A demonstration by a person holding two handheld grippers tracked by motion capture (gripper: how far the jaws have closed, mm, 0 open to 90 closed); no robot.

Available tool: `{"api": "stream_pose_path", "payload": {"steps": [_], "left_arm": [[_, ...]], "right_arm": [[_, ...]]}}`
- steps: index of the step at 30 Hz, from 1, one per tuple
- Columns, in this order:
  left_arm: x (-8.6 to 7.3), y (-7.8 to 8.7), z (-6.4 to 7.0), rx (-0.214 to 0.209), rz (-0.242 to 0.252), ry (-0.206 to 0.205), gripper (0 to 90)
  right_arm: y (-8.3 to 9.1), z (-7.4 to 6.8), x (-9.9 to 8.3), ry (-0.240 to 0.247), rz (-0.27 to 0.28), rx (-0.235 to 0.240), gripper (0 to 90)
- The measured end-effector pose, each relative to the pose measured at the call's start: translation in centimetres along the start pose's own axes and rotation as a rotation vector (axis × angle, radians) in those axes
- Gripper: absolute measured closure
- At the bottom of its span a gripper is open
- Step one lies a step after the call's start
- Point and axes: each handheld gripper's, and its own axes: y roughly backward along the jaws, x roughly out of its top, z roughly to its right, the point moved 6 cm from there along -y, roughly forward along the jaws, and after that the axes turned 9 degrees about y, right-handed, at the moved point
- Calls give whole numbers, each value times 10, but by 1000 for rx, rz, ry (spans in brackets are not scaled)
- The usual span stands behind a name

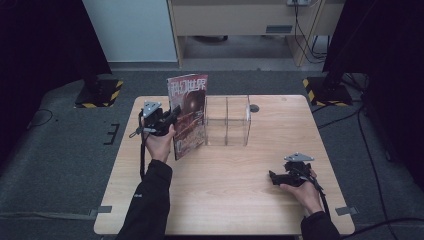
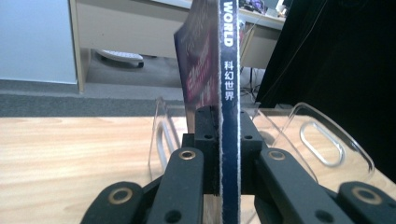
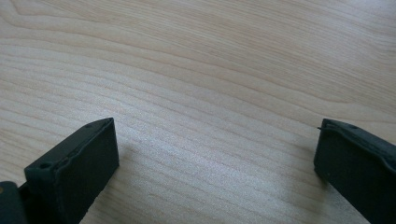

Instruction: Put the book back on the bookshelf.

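One magazine (image 1: 188, 115) is held upright by its spine in the left tool (image 1: 167, 119), jaws pinched on it, just left of the clear acrylic rack (image 1: 227, 120) on the table (image 1: 225, 185). The carrying step is judged in hand; insertion into a compartment requires alignment over the rack. The right tool (image 1: 276, 178) rests spread, empty, well apart.

Left hand-held gripper (image 1: 172, 116) is sitting left of centre in the high view, raised, forearm in a dark sleeve reaching up from the bottom edge; jaws are clamping tight on a thin upright edge. Right hand-held gripper (image 1: 274, 177) is sitting lower right of the high view, low, pointing toward frame left. Its jaws are standing wide apart with nothing between them.
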Motion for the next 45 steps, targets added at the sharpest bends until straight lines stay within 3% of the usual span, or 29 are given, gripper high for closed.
{"api": "stream_pose_path", "payload": {"steps": [6, 15, 22, 28, 31, 35, 38, 45], "left_arm": [[-13, 20, -1, -10, -32, -24, 830], [-38, 49, -7, -9, -65, -20, 828], [-53, 60, -12, -23, -77, -19, 823], [-69, 71, -17, -29, -111, -44, 817], [-70, 72, -20, -26, -113, -27, 814], [-73, 75, -21, -23, -127, -46, 793], [-72, 80, -19, -40, -114, -60, 773], [-56, 80, -20, -62, -59, -22, 747]], "right_arm": [[0, 0, 0, -1, 0, 0, 3], [0, -1, 0, -1, -1, 0, 2], [0, -1, 0, -5, -2, -2, 3], [0, -1, 0, -6, -2, -2, 2], [0, -1, 0, -6, -3, -2, 3], [0, -2, 0, -7, -2, -4, 3], [0, -2, 0, -7, -4, -2, 3], [0, -2, 0, -8, -2, -4, 3]]}}
